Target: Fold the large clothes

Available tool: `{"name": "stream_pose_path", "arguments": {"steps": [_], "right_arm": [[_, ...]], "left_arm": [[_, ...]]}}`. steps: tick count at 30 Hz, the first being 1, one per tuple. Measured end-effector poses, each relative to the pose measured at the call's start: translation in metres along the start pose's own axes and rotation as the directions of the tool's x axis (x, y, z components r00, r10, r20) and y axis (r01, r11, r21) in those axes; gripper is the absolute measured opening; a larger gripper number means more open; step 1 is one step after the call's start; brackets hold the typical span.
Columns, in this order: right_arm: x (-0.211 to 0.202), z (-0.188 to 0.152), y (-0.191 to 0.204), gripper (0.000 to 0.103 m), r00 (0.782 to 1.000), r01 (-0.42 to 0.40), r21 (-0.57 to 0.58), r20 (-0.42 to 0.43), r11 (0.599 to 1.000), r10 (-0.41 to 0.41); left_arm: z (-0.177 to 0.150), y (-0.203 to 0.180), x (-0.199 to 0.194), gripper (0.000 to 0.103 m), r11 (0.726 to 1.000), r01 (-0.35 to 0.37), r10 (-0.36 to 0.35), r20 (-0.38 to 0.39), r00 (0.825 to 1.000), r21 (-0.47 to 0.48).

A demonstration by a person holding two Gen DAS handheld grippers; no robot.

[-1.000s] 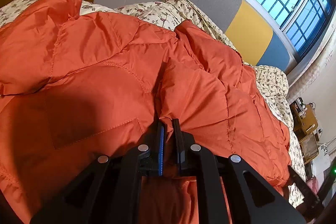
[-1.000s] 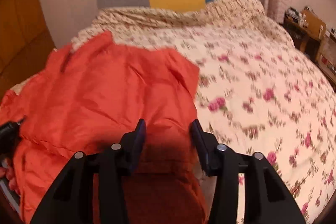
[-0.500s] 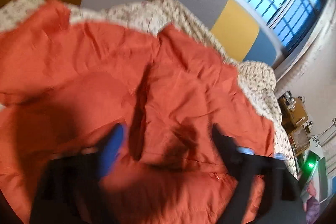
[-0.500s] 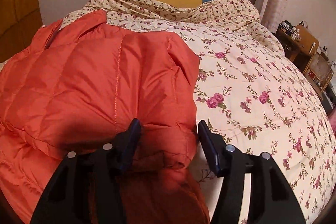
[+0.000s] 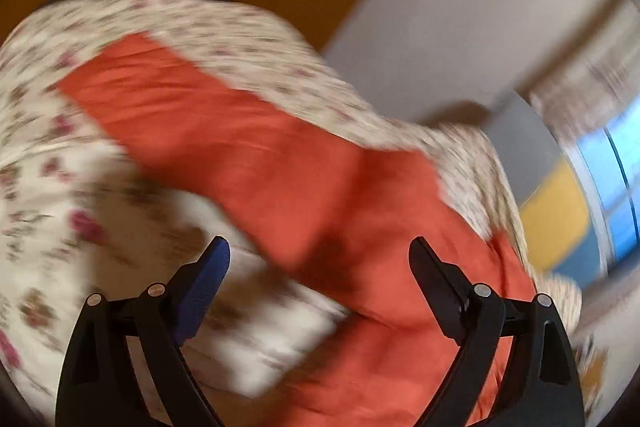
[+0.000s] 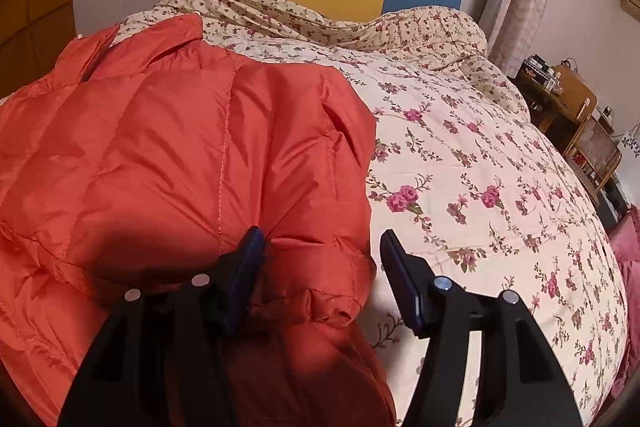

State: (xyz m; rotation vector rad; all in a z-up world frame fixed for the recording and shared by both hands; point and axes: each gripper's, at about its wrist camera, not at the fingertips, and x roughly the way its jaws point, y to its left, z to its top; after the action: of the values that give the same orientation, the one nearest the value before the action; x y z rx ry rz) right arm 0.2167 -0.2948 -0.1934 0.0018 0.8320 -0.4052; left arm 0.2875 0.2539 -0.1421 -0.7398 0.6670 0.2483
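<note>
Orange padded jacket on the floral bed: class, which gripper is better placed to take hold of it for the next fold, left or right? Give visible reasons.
Right, probably. The right gripper straddles the orange padded jacket at its near edge, jaws apart around a bulge. The left gripper stands wide open above the bedspread, its view blurred.

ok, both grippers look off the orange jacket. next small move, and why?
Probably bring the open left gripper down onto the sleeve of the orange jacket, which lies spread over the floral bedspread while the body is already doubled over. The right gripper, jaws just eased apart, straddles the folded edge without pinching it.
</note>
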Motion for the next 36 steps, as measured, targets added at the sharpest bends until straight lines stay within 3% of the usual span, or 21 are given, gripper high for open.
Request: {"name": "stream_pose_path", "arguments": {"steps": [2, 5, 10, 14, 16, 18, 19, 24, 31, 36], "right_arm": [[0.0, 0.0, 0.0, 0.061, 1.0, 0.007, -0.004, 0.002, 1.0, -0.007], [0.0, 0.0, 0.0, 0.064, 1.0, 0.013, -0.001, 0.001, 1.0, -0.013], [0.0, 0.0, -0.001, 0.064, 1.0, 0.019, -0.005, 0.003, 1.0, -0.019], [0.001, -0.001, 0.001, 0.064, 1.0, 0.029, -0.013, 0.006, 1.0, -0.029], [0.001, -0.001, 0.002, 0.064, 0.999, 0.032, -0.016, 0.007, 0.999, -0.032], [0.001, -0.001, 0.003, 0.064, 0.999, 0.034, -0.017, 0.008, 0.999, -0.034], [0.001, -0.001, 0.003, 0.064, 0.999, 0.034, -0.017, 0.008, 0.999, -0.034], [0.002, -0.001, 0.004, 0.064, 0.999, 0.043, -0.024, 0.01, 0.999, -0.043], [0.0, -0.001, 0.008, 0.065, 0.998, 0.055, -0.033, 0.012, 0.998, -0.055], [0.0, -0.001, 0.009, 0.066, 0.998, 0.062, -0.033, 0.013, 0.998, -0.061]], "left_arm": [[0.013, 0.025, 0.001, 0.079, 0.997, -0.028, 0.028, 0.006, 1.0, -0.073], [0.032, 0.062, 0.006, 0.072, 0.983, -0.063, 0.065, 0.004, 0.998, -0.17], [0.049, 0.093, 0.02, 0.071, 0.963, -0.085, 0.094, 0.022, 0.995, -0.257], [0.059, 0.094, 0.033, 0.071, 0.967, -0.091, 0.105, 0.05, 0.993, -0.237], [0.064, 0.096, 0.038, 0.058, 0.967, -0.101, 0.118, 0.06, 0.991, -0.234], [0.067, 0.103, 0.042, 0.031, 0.957, -0.134, 0.155, 0.06, 0.986, -0.258], [0.069, 0.106, 0.044, 0.028, 0.955, -0.129, 0.151, 0.065, 0.986, -0.266], [0.068, 0.096, 0.042, 0.011, 0.973, -0.151, 0.169, 0.093, 0.981, -0.175], [0.07, 0.067, 0.013, 0.008, 0.974, -0.2, 0.218, 0.215, 0.952, -0.104], [0.062, 0.016, -0.023, 0.008, 0.979, -0.198, 0.167, 0.356, 0.919, 0.052]]}}
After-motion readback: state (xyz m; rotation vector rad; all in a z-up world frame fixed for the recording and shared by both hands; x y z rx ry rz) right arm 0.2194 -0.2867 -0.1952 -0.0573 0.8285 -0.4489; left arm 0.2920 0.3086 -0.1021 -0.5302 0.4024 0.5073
